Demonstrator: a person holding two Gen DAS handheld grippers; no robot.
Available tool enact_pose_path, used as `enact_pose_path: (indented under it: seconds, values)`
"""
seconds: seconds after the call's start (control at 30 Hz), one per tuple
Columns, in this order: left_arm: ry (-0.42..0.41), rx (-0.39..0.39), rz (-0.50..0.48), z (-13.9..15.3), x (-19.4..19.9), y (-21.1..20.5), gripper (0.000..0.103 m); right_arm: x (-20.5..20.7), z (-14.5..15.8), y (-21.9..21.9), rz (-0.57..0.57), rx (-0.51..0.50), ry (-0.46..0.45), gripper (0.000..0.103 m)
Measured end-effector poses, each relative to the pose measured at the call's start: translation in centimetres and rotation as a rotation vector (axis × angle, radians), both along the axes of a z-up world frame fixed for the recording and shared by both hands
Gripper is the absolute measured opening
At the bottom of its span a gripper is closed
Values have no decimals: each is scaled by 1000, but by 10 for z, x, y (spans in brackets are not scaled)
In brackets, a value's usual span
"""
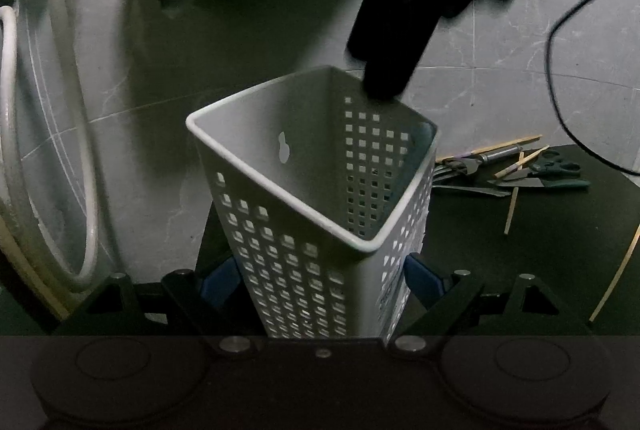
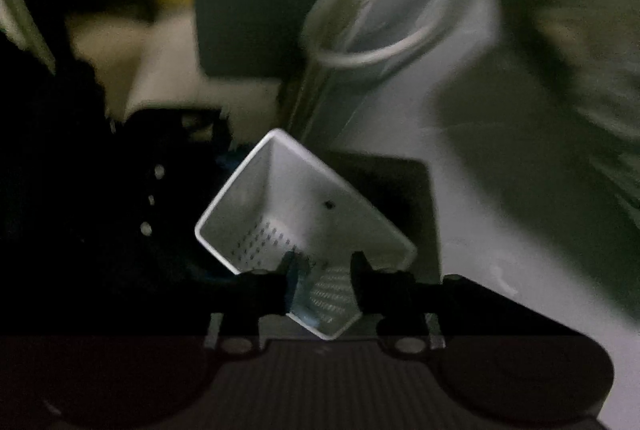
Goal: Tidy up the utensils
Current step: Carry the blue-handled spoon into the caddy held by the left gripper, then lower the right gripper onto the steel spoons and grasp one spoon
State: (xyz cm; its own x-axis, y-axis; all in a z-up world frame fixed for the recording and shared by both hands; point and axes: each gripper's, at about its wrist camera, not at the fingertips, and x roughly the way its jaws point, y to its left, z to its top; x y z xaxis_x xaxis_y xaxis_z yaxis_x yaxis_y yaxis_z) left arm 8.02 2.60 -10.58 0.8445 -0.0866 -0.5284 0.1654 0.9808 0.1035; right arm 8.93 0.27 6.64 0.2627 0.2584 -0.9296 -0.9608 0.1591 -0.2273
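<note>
A: At the lower centre of the left wrist view, we clamp the white perforated holder [image 1: 304,198] with our left gripper [image 1: 322,280]. Both blue pads [image 1: 218,284] press its side walls, so the tool is grasping it.

B: Confirmed. Holder position?

A: It stands on the dark mat [image 1: 520,230], tilted, mouth facing up toward the frame centre. We see nothing inside it.

B: Right gripper?

A: At the upper right of that view, our right gripper [image 1: 382,78] hangs over the holder's far rim. In the right wrist view, its 2 fingers [image 2: 362,270] stand apart above the holder mouth with nothing between them; the tool is released.

B: Remaining utensils?

A: At mid right, a pile of utensils [image 1: 512,168] lies on the mat, including scissors [image 1: 560,168] and chopsticks [image 1: 514,142]. 1 more stick [image 1: 616,274] lies at the right edge.
</note>
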Motion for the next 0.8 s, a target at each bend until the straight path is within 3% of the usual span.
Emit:
enact_pose_path:
  seconds: [0.07,0.13,0.17,0.23,0.43,0.63,0.8]
  values:
    - [-1,1,-4,0,-1,0,89,-3,22,-28,-98,122,-21,58]
    - [0,0,-10,1,-1,1,89,-6,35,-55,-192,221,-38,66]
    - [2,1,-13,1,-1,2,89,-9,38,-71,-245,271,-49,74]
    - [6,3,-17,2,-1,2,89,-19,39,-105,-367,368,-68,82]
    - [23,6,-23,4,-1,2,89,-41,-8,-181,-694,536,-23,96]
    - [31,16,-5,5,-2,-2,89,-37,-86,-212,-1002,593,-50,100]
    - [33,21,12,5,-2,-7,89,-17,-124,-192,-1070,500,-201,100]
